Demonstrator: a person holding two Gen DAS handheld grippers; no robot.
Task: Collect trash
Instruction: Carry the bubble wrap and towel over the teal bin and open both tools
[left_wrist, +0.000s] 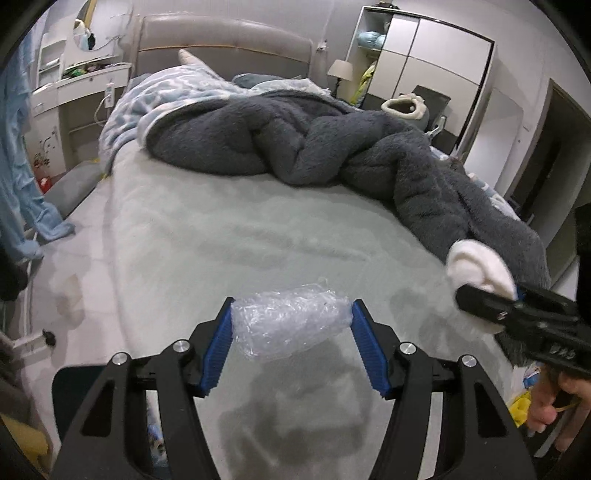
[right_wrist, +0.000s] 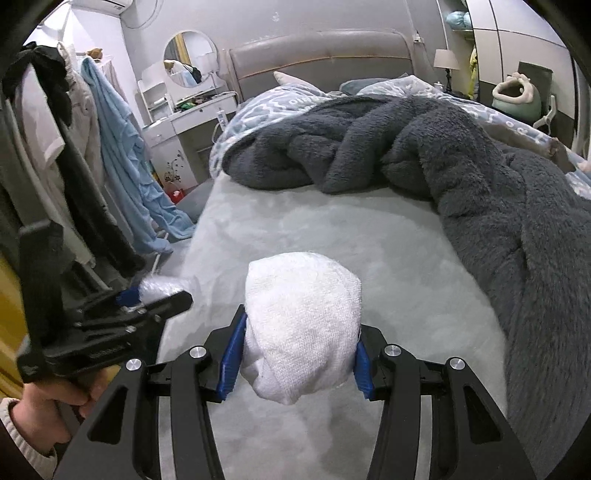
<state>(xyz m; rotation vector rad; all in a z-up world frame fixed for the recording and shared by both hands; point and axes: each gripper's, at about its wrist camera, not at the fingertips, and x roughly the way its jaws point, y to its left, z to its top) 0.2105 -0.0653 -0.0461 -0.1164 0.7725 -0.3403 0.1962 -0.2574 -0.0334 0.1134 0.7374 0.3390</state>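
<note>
My left gripper (left_wrist: 291, 319) is shut on a crumpled clear plastic wrap (left_wrist: 288, 321), held above the grey-green bed sheet (left_wrist: 221, 236). My right gripper (right_wrist: 299, 332) is shut on a white wad of tissue or cloth (right_wrist: 303, 314), also held over the sheet (right_wrist: 332, 229). The right gripper with its white wad (left_wrist: 480, 269) shows at the right edge of the left wrist view. The left gripper with the plastic wrap (right_wrist: 159, 288) shows at the left of the right wrist view. A hand holds each gripper.
A dark grey fleece blanket (left_wrist: 314, 147) lies bunched across the far and right side of the bed. A padded headboard (left_wrist: 221, 40), a white dresser (left_wrist: 81, 92), hanging clothes (right_wrist: 122, 147) and a wardrobe (left_wrist: 424, 66) surround the bed.
</note>
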